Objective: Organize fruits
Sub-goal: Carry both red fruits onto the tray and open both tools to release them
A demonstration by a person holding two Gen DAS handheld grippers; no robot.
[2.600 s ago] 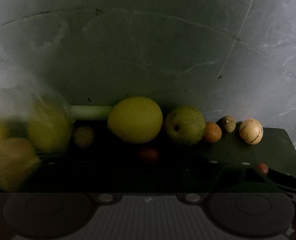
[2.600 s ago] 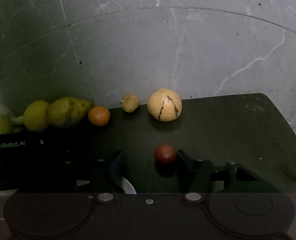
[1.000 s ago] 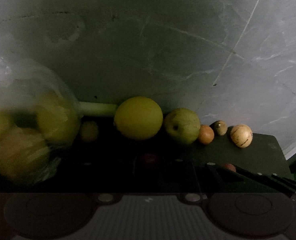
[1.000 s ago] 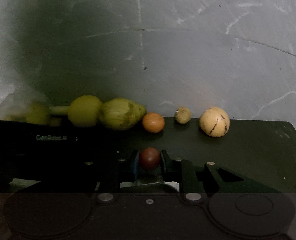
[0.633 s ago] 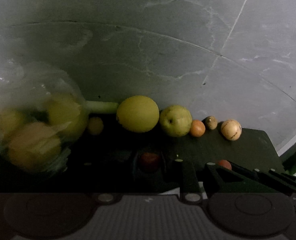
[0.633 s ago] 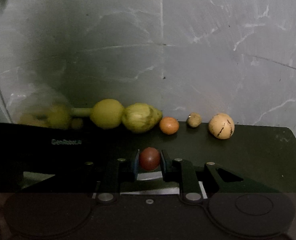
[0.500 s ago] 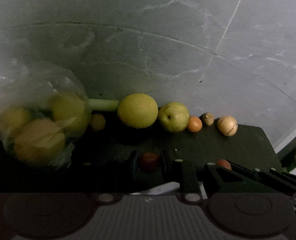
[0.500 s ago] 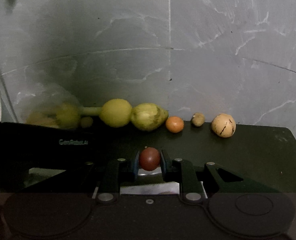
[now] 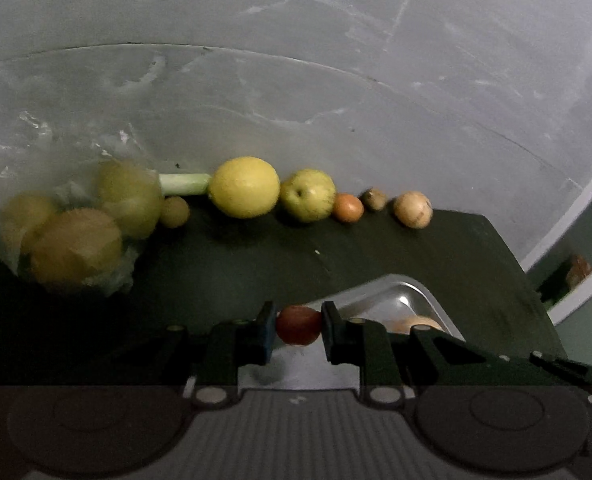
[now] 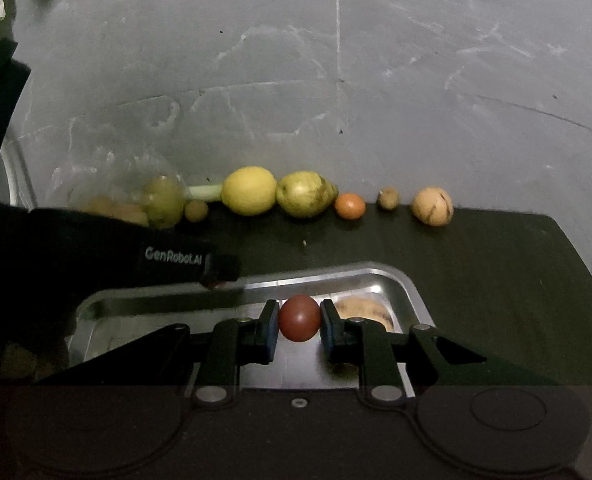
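Note:
My left gripper point(image 9: 298, 330) is shut on a small red fruit point(image 9: 298, 322) above the near left part of a metal tray point(image 9: 400, 300). My right gripper point(image 10: 299, 322) is shut on a second small dark-red fruit point(image 10: 299, 314), held over the same tray point(image 10: 376, 274). A pale tan fruit point(image 10: 362, 312) lies in the tray behind the right fingers. In the right wrist view the left gripper point(image 10: 216, 270) reaches in from the left over the tray's far rim.
Along the grey wall sits a row: a yellow citrus point(image 10: 249, 191), a green pear-like fruit point(image 10: 305, 194), a small orange fruit point(image 10: 350, 206), a small brown fruit point(image 10: 388, 199) and a tan round fruit point(image 10: 433, 206). A plastic bag of yellow fruits point(image 9: 72, 236) lies at the left.
Both grippers have drawn back and up from the dark tabletop, each still holding its red fruit. The metal tray has come into view beneath them.

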